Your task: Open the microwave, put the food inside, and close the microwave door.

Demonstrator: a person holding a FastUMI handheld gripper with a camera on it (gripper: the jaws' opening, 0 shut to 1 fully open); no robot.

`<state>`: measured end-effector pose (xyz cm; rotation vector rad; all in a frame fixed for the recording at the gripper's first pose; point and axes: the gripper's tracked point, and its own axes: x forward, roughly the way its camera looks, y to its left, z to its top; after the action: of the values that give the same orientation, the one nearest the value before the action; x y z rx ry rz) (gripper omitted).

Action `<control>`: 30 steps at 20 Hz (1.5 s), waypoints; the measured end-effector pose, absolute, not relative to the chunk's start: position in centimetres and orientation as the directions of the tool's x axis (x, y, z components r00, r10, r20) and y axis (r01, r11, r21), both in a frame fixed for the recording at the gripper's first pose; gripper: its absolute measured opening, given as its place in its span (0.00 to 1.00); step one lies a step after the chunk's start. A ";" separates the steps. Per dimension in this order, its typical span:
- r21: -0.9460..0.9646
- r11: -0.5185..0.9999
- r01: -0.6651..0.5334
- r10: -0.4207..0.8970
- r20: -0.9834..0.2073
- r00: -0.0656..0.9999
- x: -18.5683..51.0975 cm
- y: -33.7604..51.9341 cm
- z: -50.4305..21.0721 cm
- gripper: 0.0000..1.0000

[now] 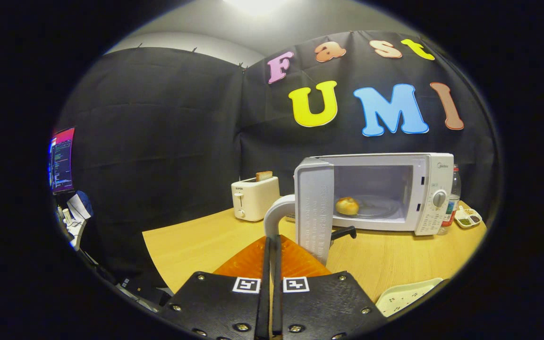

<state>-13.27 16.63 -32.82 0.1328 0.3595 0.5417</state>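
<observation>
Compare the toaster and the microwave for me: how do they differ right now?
The microwave is bigger than the toaster. The microwave door stands open with a bun inside; the toaster holds bread sticking out its top. Both are white and sit on the wooden table. The gripper is shut.

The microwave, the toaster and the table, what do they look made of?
Microwave: probably glossy white plastic or painted metal; smooth, faint sheen. Toaster: cream plastic, likely; matte, rounded corners. Table: light wood or wood-look laminate, faint grain, satin finish. Gripper: fingers closed together, holding nothing.
</observation>
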 end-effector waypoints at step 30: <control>0.088 0.993 -0.080 0.107 -0.359 0.927 2.5 1.8 -37.5 0.01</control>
<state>2.49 1.78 -37.51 0.0717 0.3720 0.0960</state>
